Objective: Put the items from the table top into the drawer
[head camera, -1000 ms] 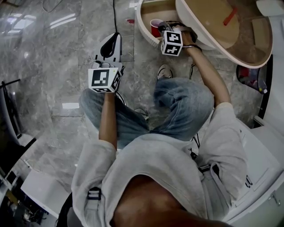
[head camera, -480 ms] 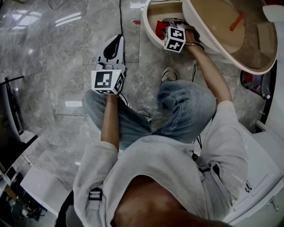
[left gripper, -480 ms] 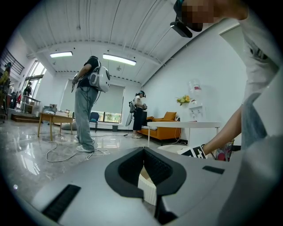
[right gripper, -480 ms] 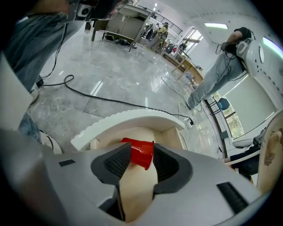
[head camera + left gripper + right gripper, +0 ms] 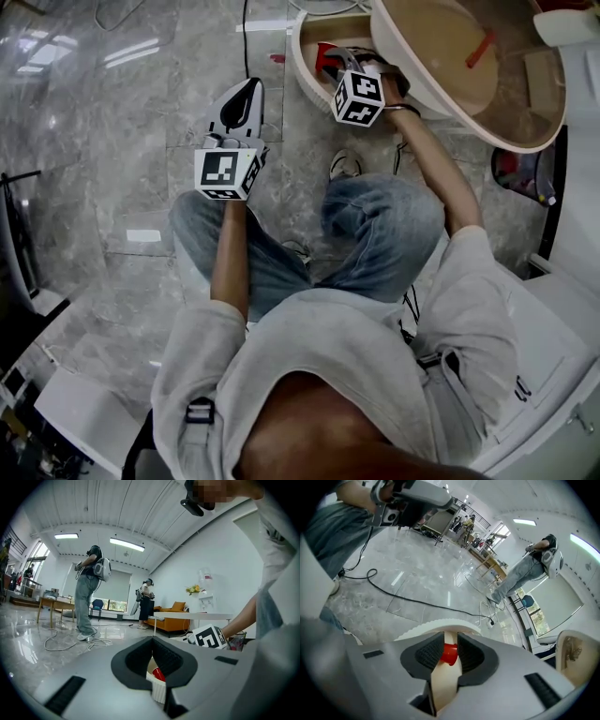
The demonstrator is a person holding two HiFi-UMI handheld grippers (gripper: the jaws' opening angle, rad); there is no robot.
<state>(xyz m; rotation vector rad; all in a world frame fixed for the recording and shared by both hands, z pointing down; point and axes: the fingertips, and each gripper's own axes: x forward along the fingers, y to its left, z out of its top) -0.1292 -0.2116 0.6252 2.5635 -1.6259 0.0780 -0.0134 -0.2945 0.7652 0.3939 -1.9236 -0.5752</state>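
A red cup [image 5: 322, 56] lies in the open round white drawer [image 5: 298, 58] under the oval wooden table top [image 5: 441, 37]. My right gripper [image 5: 341, 60] hangs just above the drawer. Its jaws have just opened wide and come partly together again, and they stand open. In the right gripper view the red cup [image 5: 450, 654] shows through the gap below the right gripper [image 5: 450, 638], with neither pad pressing on it. My left gripper [image 5: 246, 84] is held level over the floor, shut and empty, and points towards the drawer rim [image 5: 159, 692] and the cup [image 5: 158, 673].
An orange stick [image 5: 480, 49] and a flat brown piece [image 5: 544, 67] lie on the table top. A black cable [image 5: 246, 28] runs across the marble floor. White furniture [image 5: 562, 309] stands at the right. Other people [image 5: 89, 592] stand far off in the room.
The right gripper has let go of the red cup and risen away from it. The cup stays in the drawer. The left gripper has kept still.
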